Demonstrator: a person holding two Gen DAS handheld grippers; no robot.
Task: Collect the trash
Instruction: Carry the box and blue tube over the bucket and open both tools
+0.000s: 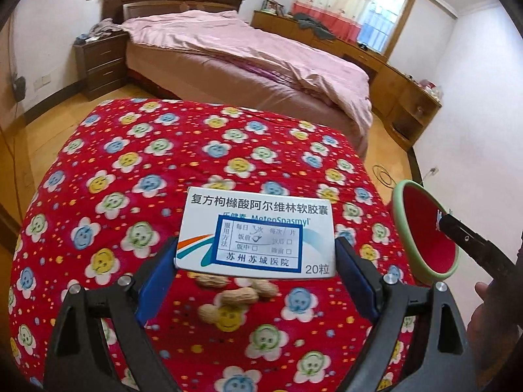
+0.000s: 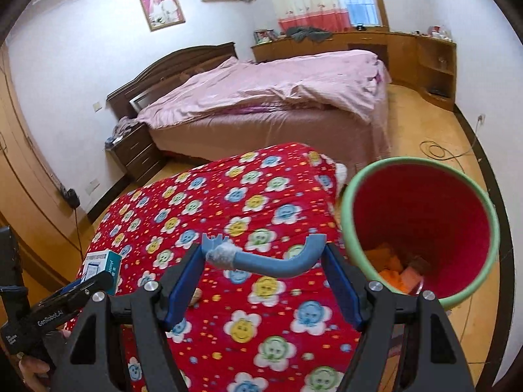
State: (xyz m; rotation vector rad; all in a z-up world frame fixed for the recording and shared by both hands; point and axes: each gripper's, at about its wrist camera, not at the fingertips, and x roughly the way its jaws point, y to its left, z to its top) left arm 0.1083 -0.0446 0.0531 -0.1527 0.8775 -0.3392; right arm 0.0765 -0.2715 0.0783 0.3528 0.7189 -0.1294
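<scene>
My left gripper (image 1: 255, 263) is shut on a white medicine box (image 1: 258, 233) with a blue label, held above the red flowered quilt (image 1: 130, 170). Several peanuts (image 1: 237, 295) lie on the quilt just under the box. My right gripper (image 2: 263, 269) is shut on a curved blue plastic hook (image 2: 271, 261), partly wrapped in clear film, spanning its blue pads. A red bin with a green rim (image 2: 421, 225) stands at the quilt's right edge, with orange scraps in its bottom; the bin (image 1: 425, 232) also shows at the right of the left wrist view. The left gripper with the box (image 2: 101, 266) appears at lower left in the right wrist view.
A bed with a pink cover (image 1: 235, 55) stands beyond the quilt, with a dark nightstand (image 1: 101, 62) beside it. Wooden cabinets (image 2: 408, 55) line the far wall under a curtained window. A cable (image 2: 438, 150) lies coiled on the wooden floor near the bin.
</scene>
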